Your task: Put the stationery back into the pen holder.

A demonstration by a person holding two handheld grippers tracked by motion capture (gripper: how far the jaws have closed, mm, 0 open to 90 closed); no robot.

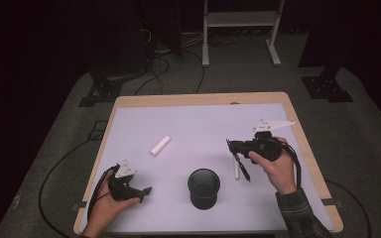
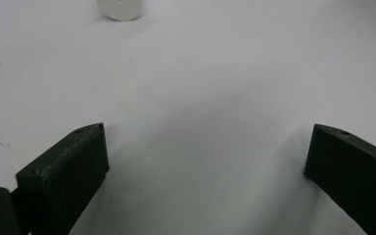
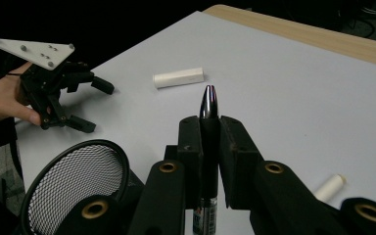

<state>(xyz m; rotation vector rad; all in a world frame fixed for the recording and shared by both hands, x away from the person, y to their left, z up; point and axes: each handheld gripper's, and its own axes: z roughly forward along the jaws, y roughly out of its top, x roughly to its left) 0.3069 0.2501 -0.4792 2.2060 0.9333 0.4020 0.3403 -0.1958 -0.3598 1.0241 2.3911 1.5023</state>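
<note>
Pen [image 3: 208,128] (one) in right tool [image 3: 209,147], two chalks [image 1: 160,145], one cup [image 1: 204,187]

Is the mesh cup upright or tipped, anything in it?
Upright: the mesh cup stands on the table with its round rim facing up. Its inside looks empty, though dark. The pen is outside it, clamped in the right tongs.
</note>
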